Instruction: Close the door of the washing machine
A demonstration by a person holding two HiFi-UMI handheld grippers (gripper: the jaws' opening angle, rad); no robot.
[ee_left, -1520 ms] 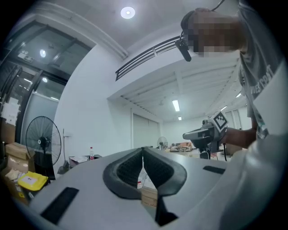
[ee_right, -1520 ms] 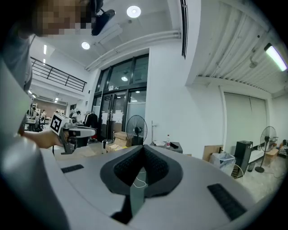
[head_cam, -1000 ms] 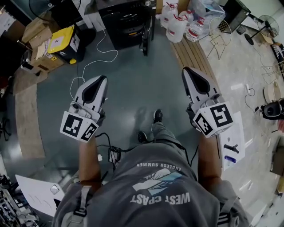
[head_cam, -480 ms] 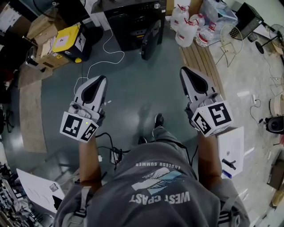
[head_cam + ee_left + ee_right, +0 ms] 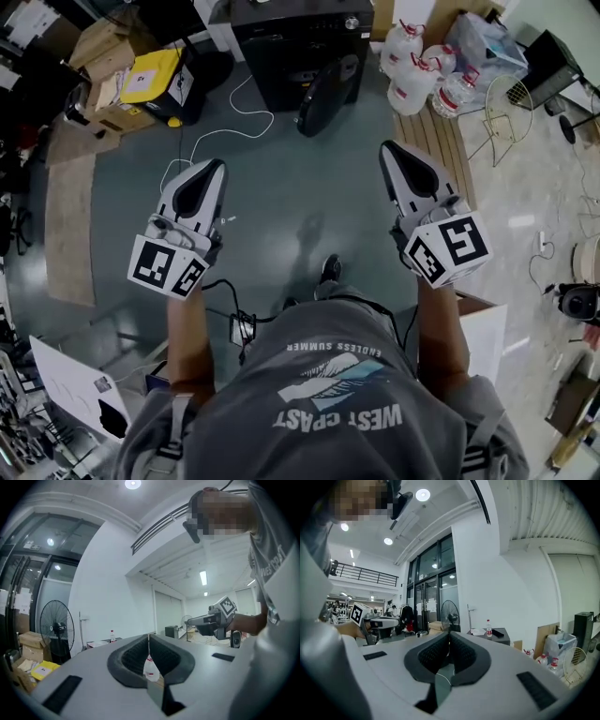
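A black washing machine [image 5: 298, 42] stands at the top centre of the head view. Its round dark door [image 5: 325, 96] hangs open, swung out toward me over the grey floor. My left gripper [image 5: 218, 167] and right gripper [image 5: 387, 148] are held out side by side, well short of the door, touching nothing. Both are shut and empty. In the left gripper view the closed jaws [image 5: 149, 638] point level across the room. The right gripper view shows its jaws [image 5: 449, 635] closed in the same way.
Several water jugs [image 5: 422, 70] and wooden planks [image 5: 439, 141] lie right of the machine. A yellow box [image 5: 155, 80] and cardboard boxes [image 5: 101, 52] sit to its left. A white cable [image 5: 225, 127] trails over the floor. A standing fan [image 5: 450, 613] is ahead.
The washing machine and its open door have come nearer, sliding down in the head view as I walk toward them. Both grippers stay shut, held out in front the same way.
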